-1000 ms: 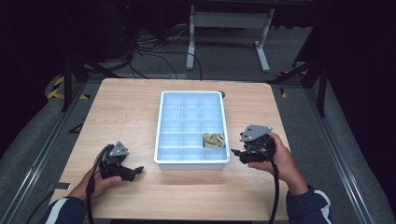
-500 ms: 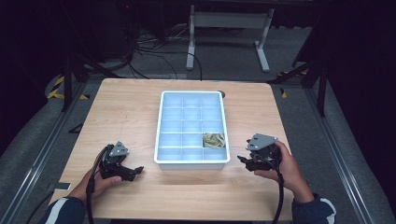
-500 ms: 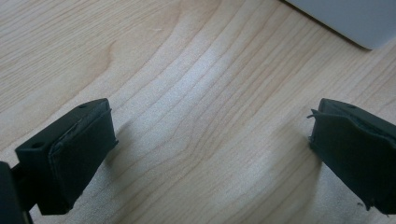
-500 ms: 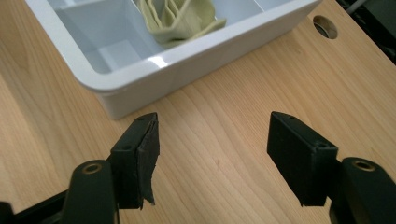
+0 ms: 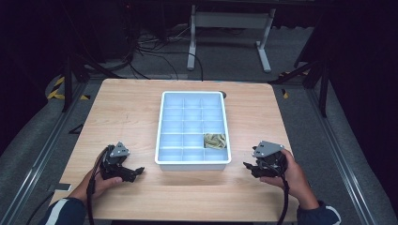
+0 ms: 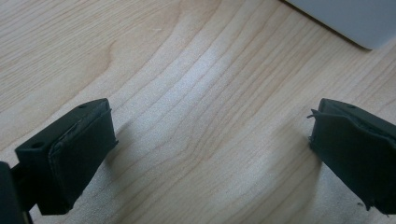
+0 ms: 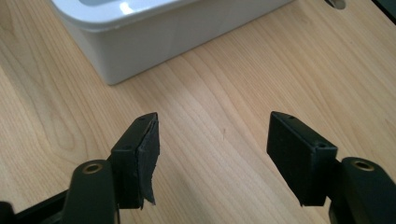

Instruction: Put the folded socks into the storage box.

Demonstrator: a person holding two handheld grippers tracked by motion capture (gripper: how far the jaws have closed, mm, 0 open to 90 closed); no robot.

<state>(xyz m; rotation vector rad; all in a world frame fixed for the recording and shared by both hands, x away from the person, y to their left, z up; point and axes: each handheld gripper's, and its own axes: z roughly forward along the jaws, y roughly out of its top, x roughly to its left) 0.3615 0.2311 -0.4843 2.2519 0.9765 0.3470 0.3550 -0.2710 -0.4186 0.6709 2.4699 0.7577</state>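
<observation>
Right claw [image 5: 248, 166] retreated from white compartment tray [image 5: 193, 163].

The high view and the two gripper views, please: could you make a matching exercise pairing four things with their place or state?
Things:
1. left gripper
2. right gripper
3. white tray
4. olive bundle

Places or states:
A. middle of the table, divided into compartments
B. open, empty, by the tray's near right corner
C. lying in a right-column compartment
D. open, empty, by the tray's near left corner

Pairs: 1-D, 2-B, 3-A, 4-C
</observation>
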